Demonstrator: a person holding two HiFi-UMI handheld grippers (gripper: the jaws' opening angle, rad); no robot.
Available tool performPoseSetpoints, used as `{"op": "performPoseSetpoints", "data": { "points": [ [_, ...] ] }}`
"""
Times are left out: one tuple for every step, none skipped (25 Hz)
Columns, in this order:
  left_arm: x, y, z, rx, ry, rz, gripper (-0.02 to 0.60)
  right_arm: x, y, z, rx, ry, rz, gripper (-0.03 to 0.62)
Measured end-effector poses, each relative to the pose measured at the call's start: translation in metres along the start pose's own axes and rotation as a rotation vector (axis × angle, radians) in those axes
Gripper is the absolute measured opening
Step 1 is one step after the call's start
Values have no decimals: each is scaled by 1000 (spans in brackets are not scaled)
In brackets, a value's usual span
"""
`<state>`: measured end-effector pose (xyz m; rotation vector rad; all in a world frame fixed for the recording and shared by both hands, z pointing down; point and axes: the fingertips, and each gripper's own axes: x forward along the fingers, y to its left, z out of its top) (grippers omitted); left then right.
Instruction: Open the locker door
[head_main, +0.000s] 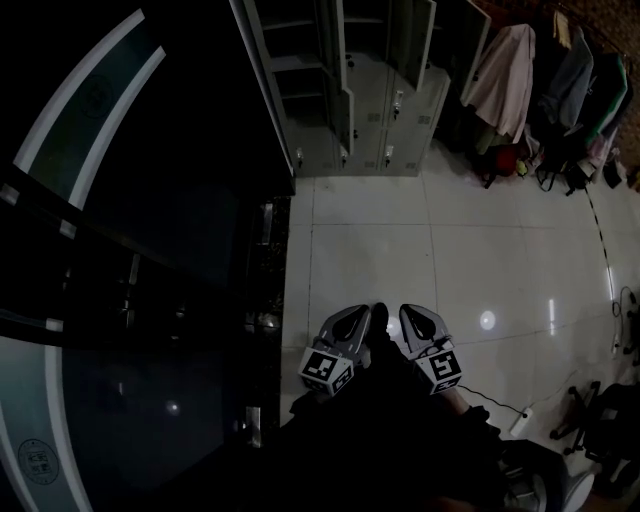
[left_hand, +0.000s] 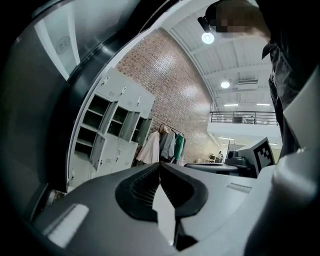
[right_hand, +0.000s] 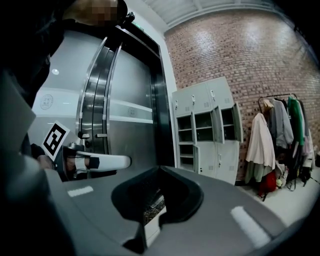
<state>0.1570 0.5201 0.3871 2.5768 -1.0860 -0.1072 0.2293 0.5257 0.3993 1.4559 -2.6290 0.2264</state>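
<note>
A grey bank of lockers (head_main: 360, 100) stands against the far brick wall. Several of its upper doors hang open and the lower doors (right_hand: 220, 160) are closed. The same lockers (left_hand: 107, 130) appear small and distant in the left gripper view. My left gripper (head_main: 362, 314) and right gripper (head_main: 408, 314) are side by side close to my body, low over the floor and well short of the lockers. Both are shut with nothing between the jaws: the left gripper's tips (left_hand: 160, 165) meet, and so do the right gripper's tips (right_hand: 159, 169).
A large dark curved metal door (head_main: 120, 250) fills the left side. White floor tiles (head_main: 400, 250) stretch to the lockers. A clothes rack with coats (head_main: 540, 80) stands to the right of them. Dark equipment and a cable (head_main: 590, 420) lie at the lower right.
</note>
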Motion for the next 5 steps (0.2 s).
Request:
{"op": "performPoseSetpoints", "data": {
  "points": [
    [-2, -1, 2, 3, -4, 1, 17, 0, 2, 2, -2, -3, 4, 2],
    [-3, -1, 4, 4, -6, 3, 18, 0, 4, 5, -5, -8, 8, 2],
    [-4, -2, 6, 4, -8, 5, 17, 0, 5, 8, -10, -13, 12, 2],
    [-5, -3, 7, 3, -9, 7, 18, 0, 7, 12, -14, -17, 15, 2],
    [-6, -4, 8, 2, -9, 8, 18, -1, 9, 15, -18, -21, 18, 2]
  ]
}}
